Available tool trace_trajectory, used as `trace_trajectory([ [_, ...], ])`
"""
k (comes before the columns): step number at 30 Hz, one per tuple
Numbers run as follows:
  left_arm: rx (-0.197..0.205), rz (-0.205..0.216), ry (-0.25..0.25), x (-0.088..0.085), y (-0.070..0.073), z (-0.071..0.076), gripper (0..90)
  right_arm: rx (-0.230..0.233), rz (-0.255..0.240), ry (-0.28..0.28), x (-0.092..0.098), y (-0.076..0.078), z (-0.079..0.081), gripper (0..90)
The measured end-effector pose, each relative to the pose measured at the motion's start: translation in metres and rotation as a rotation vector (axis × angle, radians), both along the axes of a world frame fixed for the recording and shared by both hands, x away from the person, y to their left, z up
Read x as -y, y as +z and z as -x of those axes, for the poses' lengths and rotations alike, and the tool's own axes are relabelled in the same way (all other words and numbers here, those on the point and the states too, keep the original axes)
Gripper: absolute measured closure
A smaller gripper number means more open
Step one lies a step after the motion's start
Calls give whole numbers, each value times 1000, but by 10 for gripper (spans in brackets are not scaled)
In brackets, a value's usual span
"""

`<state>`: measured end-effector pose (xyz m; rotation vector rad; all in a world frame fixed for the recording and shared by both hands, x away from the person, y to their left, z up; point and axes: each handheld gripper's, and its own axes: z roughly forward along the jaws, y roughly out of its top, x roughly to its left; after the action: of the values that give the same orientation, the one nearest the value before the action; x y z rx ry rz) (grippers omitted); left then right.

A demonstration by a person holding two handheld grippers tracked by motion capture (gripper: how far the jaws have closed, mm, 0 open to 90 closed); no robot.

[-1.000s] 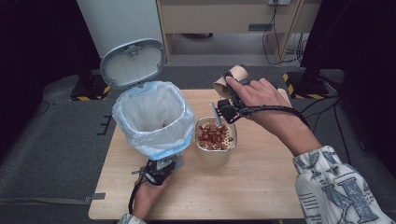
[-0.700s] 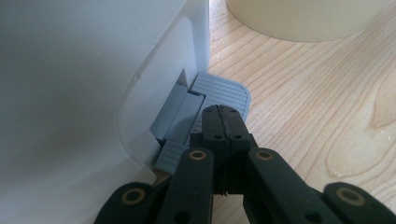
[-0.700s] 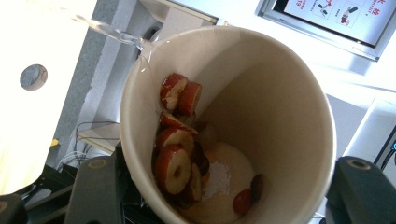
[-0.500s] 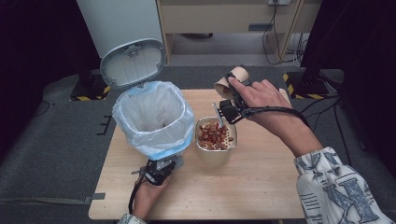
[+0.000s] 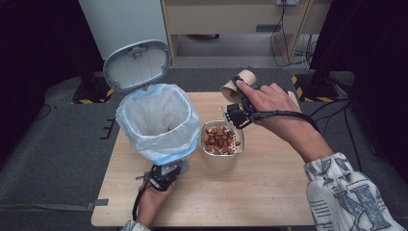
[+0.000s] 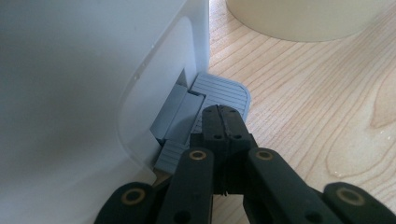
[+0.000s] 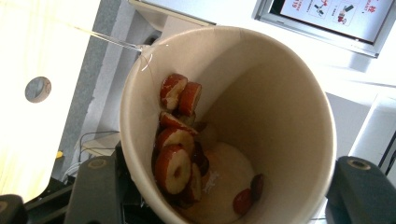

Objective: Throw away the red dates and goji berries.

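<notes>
Above the bowl (image 5: 221, 161): paper cup (image 7: 280, 116), tilted, clamped between the right gripper (image 5: 236, 89) jaws. We log no shift this past second; date slices (image 7: 175, 163) cling inside. Left gripper (image 6: 223, 116), jaws shut and empty, presses the bin pedal (image 6: 224, 91). We judge the emptying unfinished.

I hold a tan paper cup (image 5: 236, 87) tipped on its side above the far part of the counter (image 5: 269, 192), its mouth turned away from the bowl below. Inside the cup (image 7: 261, 102), red date slices (image 7: 176, 140) with pale centres cling along one wall and gather at the bottom. Below it a cream bowl (image 5: 222, 144) stands upright, heaped with the same red slices (image 5: 220, 137). Just beside the bowl stands a white pedal bin (image 5: 159, 122), lid (image 5: 137, 65) raised, lined with a clear blue-rimmed bag. My closed left fingers (image 6: 223, 123) rest on its grey ribbed pedal (image 6: 219, 91).
</notes>
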<state>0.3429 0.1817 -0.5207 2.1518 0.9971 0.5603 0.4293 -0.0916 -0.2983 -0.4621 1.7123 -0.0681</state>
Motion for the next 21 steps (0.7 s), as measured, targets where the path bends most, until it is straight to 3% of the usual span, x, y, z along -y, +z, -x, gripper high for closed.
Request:
trace_trajectory([
  [21,0,-1,0,0,0,0,895,7,-1,6,3,-1,5,372],
])
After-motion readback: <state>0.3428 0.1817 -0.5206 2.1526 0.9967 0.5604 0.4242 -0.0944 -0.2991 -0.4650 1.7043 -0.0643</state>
